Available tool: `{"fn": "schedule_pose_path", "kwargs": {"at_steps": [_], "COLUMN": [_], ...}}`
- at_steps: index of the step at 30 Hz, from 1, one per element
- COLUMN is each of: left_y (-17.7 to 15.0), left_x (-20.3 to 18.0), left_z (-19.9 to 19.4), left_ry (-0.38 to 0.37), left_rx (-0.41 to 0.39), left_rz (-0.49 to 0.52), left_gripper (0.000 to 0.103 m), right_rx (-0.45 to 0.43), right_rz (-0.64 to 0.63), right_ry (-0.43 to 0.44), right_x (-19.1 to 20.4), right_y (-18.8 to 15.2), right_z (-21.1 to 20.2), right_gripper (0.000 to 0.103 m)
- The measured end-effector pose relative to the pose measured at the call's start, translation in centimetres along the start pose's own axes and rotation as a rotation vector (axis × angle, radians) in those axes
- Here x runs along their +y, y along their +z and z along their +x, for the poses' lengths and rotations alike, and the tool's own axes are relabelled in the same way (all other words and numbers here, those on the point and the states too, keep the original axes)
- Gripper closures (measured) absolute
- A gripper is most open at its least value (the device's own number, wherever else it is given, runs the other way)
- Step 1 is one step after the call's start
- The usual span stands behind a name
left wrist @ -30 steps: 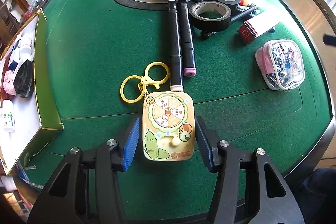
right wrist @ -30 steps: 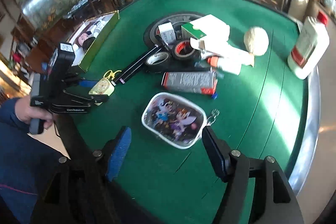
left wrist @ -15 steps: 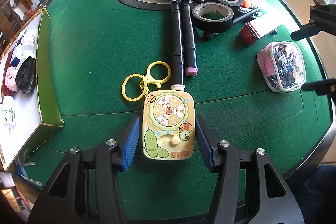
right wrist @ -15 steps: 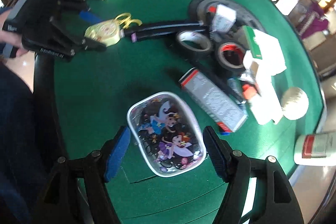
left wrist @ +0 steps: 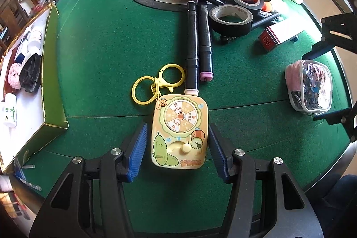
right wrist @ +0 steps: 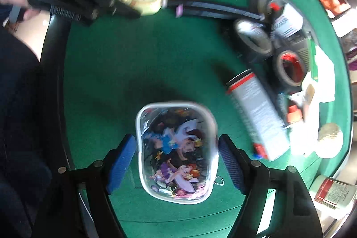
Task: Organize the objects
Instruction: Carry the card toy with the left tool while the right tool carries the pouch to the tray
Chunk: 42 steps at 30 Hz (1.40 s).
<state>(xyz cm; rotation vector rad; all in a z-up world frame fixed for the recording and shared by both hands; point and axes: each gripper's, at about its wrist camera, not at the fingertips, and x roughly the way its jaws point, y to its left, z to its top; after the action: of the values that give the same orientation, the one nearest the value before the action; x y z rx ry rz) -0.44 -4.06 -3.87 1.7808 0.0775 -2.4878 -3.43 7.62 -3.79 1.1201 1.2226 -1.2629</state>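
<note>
right gripper: points down over the tabletop; jaws opening, pads not touching anything
pouch: clear cartoon pouch lying flat between the right pads, a gap on each side; long axis runs forward along the fingers
left gripper: part open, straddles the yellow keychain toy, a slim gap on each side, no grip visible
nearer hand: right for pouch, left for toy
next move (judgement): close the right jaws across the pouch's short width
</note>
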Motion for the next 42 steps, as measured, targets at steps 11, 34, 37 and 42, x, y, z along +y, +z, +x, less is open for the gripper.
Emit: {"fn": "schedule_pose_path", "kwargs": {"at_steps": [11,34,37,42], "left_y": [-0.5,-0.7,-0.8,-1.1], "left_x": [0.3,1.8,2.6,3.8], "left_z": [-0.2,-3.5,-4.4,-5.7], "left_ry": [-0.002,-0.08,-0.087,-0.091], "left_rx": [-0.027,-0.086,-0.104,-0.132], "left_rz": [-0.007,-0.05,-0.059,-0.071], "left_gripper": [0.057,0.057,0.057,0.057], "right_rx": [-0.129,-0.435,-0.441,-0.445], "right_rz": [0.471,1.018,1.005,0.983], "right_ry": [-0.045,0.086,0.081,0.069], "right_x": [-2.2,0.8,1.0,1.5], "right_y": [-3.8,-5.7,-4.8,-3.4], "right_z": [-1.0,-4.2,-4.6,-5.2], "right_gripper": [0.03,0.029,0.029,0.029]}}
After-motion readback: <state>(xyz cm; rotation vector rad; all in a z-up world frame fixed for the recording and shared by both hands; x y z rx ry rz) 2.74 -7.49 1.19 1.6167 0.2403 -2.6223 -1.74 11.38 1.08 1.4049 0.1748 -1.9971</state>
